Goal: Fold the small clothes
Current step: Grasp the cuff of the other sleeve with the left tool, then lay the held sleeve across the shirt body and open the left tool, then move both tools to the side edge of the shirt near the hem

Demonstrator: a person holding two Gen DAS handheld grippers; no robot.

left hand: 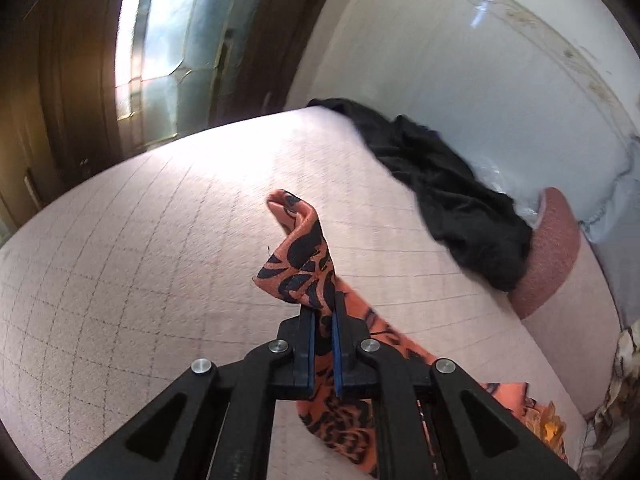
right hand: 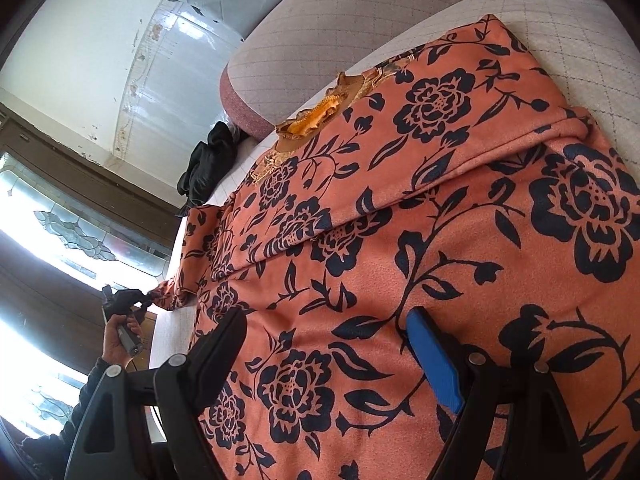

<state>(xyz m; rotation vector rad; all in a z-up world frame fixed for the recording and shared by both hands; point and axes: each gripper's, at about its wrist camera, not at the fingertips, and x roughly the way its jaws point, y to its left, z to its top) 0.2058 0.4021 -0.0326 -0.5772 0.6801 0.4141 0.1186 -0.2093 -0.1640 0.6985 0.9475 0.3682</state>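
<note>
Left gripper (left hand: pixel 323 312) clamped on a corner of the orange floral garment (right hand: pixel 400 208). Right gripper (right hand: pixel 326 334) spread wide above the garment; black cloth (left hand: pixel 452 196) lies beyond.

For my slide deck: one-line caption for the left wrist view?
Left tongs pinch an orange floral sleeve above the couch, black garment behind.

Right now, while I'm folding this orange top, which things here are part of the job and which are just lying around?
Part of the job:
- orange floral garment, spread on the sofa
- left gripper, shut on its sleeve end
- right gripper, open over the garment

Lying about:
- black garment, crumpled near the sofa arm
- sofa
- glass door
</note>
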